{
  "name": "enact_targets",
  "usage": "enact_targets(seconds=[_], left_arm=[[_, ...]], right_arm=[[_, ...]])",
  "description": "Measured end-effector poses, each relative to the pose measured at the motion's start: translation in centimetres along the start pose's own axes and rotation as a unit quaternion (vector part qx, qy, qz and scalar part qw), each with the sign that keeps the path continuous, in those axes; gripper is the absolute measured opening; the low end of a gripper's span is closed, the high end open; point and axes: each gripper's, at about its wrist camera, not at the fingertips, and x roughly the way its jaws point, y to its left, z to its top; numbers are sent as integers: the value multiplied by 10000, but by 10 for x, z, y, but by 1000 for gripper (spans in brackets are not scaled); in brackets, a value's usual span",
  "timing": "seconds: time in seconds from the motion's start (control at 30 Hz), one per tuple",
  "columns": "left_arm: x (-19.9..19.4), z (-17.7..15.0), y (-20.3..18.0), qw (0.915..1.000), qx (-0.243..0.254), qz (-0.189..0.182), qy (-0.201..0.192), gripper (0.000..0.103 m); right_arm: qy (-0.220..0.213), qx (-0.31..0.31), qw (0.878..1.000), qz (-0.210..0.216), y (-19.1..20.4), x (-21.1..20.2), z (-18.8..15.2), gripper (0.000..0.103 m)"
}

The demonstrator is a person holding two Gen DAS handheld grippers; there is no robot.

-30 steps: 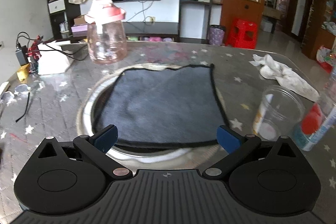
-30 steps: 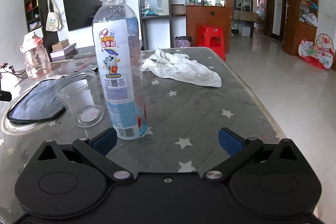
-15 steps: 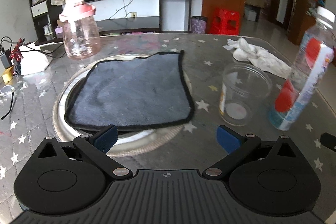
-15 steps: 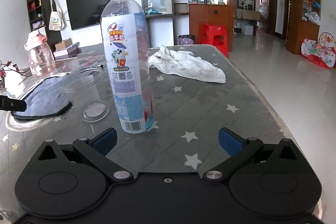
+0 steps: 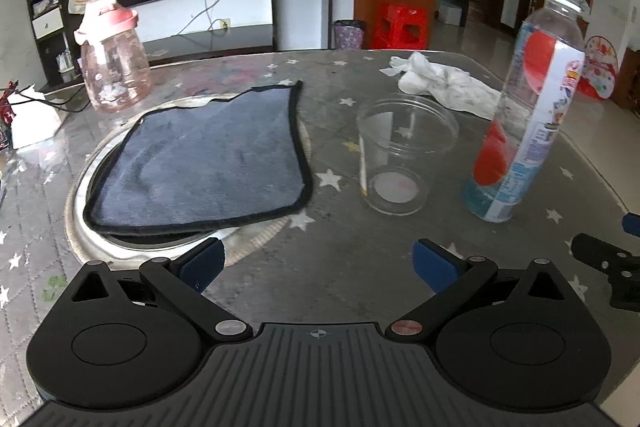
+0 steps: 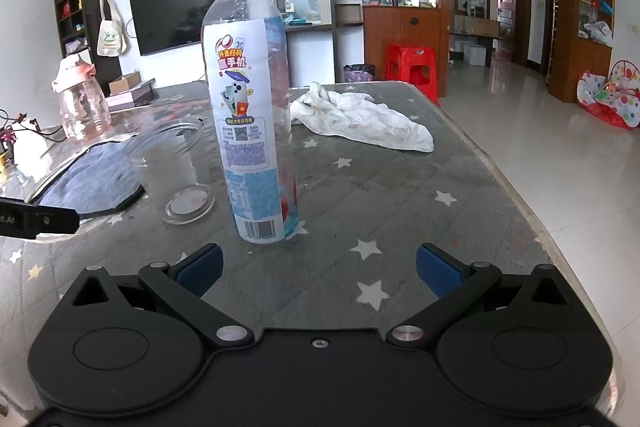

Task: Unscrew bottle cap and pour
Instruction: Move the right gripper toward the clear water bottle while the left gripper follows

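Both my grippers, left (image 5: pixel 316 261) and right (image 6: pixel 318 265), are spread wide, holding nothing. Bottle (image 6: pixel 250 107) stands capped near the table's (image 6: pixel 460 187) right edge, cup (image 6: pixel 168 167) just beside. Risk: tall light bottle tips if one pad (image 6: pixel 200 265) nudges it first.

Ahead-left of the right gripper (image 6: pixel 319 266), the plastic cup (image 6: pixel 170 167) hides part of the grey cloth (image 6: pixel 86 183); the bottle label's (image 6: pixel 242 115) small print is illegible.
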Motion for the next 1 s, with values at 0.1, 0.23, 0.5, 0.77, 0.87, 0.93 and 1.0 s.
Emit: enact_targets(seconds=[0.1,0.23,0.5,0.77,0.87,0.93,1.0], left_arm=[[-2,-1,-4,10000,30,-32,9,101],[-5,-1,-8,9999,68,-103,25,101],[-7,-1,-20,9997,175,-196,21,101],[-8,-1,-31,9991,286,-299,24,101],[-8,0,-36,9988,343,-337,27,101],[-8,1,-39,9986,372,-366,23,101],[-9,3,-42,9984,403,-396,14,101]], right_arm=[[9,2,10000,16,-1,0,-1,103],[20,6,10000,45,0,0,-3,103],[63,-38,9999,93,4,0,-9,103],[118,-36,9998,139,9,0,-12,103],[137,-44,9998,167,9,0,-14,103],[139,-57,9997,187,7,0,-15,103],[137,-66,9997,206,9,0,-15,103]])
